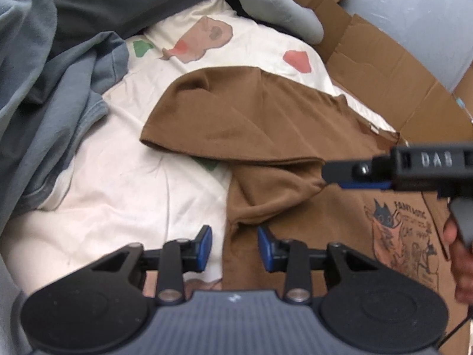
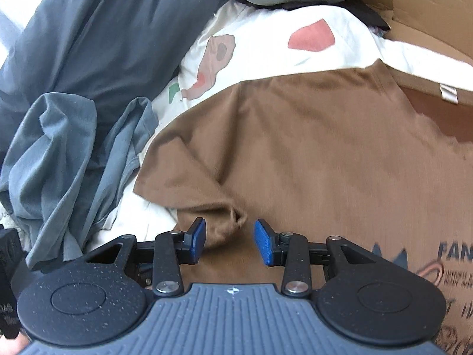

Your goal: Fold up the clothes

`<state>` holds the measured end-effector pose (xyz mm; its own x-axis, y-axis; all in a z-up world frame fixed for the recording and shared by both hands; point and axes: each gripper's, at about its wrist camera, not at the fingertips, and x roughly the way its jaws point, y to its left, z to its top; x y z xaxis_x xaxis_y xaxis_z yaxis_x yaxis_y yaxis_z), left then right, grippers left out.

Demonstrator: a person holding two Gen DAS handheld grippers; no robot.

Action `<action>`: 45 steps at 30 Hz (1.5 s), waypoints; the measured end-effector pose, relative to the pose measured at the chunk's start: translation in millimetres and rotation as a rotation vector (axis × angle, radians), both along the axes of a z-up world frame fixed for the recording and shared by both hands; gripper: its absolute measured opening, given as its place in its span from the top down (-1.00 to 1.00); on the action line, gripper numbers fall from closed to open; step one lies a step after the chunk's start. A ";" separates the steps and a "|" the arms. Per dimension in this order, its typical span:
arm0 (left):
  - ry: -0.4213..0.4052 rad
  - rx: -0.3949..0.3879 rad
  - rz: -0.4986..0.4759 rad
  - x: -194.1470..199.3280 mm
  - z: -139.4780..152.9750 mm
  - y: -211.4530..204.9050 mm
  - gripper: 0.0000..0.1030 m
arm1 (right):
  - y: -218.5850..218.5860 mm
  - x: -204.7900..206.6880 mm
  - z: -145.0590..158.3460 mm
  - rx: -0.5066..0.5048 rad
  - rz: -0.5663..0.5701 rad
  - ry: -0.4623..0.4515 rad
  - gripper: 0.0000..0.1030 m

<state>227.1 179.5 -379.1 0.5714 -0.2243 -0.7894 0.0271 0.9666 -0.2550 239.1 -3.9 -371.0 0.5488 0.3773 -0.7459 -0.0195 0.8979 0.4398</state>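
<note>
Currently listed: brown T-shirt (image 1: 251, 118), printed front up, partly folded on cream sheet (image 1: 118, 183); left gripper (image 1: 235, 247) and right gripper (image 2: 230, 241) both parted, empty, above its near edge.

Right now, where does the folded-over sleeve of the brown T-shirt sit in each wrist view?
Left wrist view: the sleeve lies right of centre, beyond the left gripper, near the right gripper coming in from the right.
Right wrist view: the sleeve is at lower centre, between the open pads without being pinched.
Shared landmark: the red patch on the cream sheet.
</note>
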 end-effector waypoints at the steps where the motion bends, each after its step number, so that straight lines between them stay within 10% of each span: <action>1: -0.001 0.007 -0.004 0.4 -0.1 -0.4 0.41 | 0.6 4.5 -0.9 -0.008 0.003 0.007 0.16; 6: -0.005 0.015 0.009 1.0 -0.5 2.3 0.57 | 2.1 18.3 -6.4 -0.034 0.030 0.042 0.30; 11: -0.010 -0.001 0.004 1.5 -2.0 6.0 0.71 | 7.0 20.1 -6.5 -0.054 0.077 0.042 0.88; 29: 0.009 -0.048 0.042 1.8 -8.2 20.2 0.87 | 27.5 -37.3 -7.1 -0.048 -0.043 0.112 0.95; 39: 0.004 -0.087 0.036 -1.6 8.1 42.7 0.59 | 23.2 -45.9 -30.4 -0.063 -0.035 0.129 0.86; 45: -0.061 -0.052 0.019 11.3 19.3 40.7 0.01 | 17.9 -48.8 -15.8 -0.088 -0.029 0.116 0.45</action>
<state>238.5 220.1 -359.8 0.6228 -0.2530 -0.7403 0.0263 0.9525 -0.3034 190.3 14.0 -386.9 0.4668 0.2926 -0.8345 0.0534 0.9326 0.3568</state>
